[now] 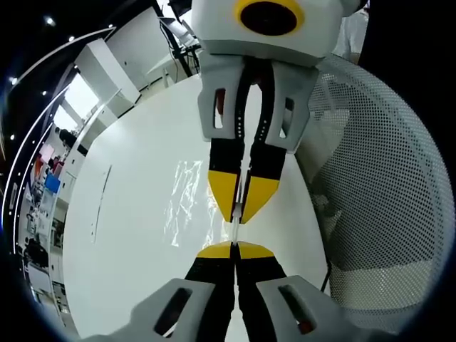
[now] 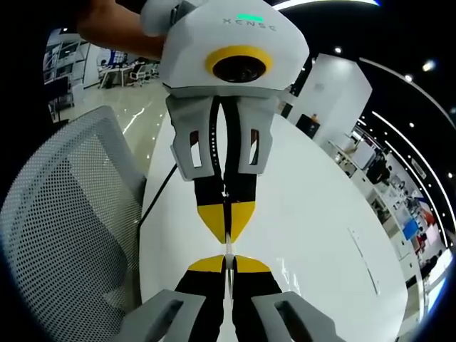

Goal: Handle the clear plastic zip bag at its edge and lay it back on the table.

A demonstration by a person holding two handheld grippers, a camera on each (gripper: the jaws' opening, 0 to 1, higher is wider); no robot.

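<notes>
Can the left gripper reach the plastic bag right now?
Yes, it looks so: the left gripper appears shut on the clear plastic bag's edge already, facing the right gripper, which seems to pinch it too.

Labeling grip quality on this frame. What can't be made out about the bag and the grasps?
- Zip bag, left gripper view: its near edge is hidden behind both grippers' tips.
- Left gripper, right gripper: the pinched strip is too thin to judge.
- Right gripper view: the bag is edge-on between the tips, nearly unreadable against the table.
</notes>
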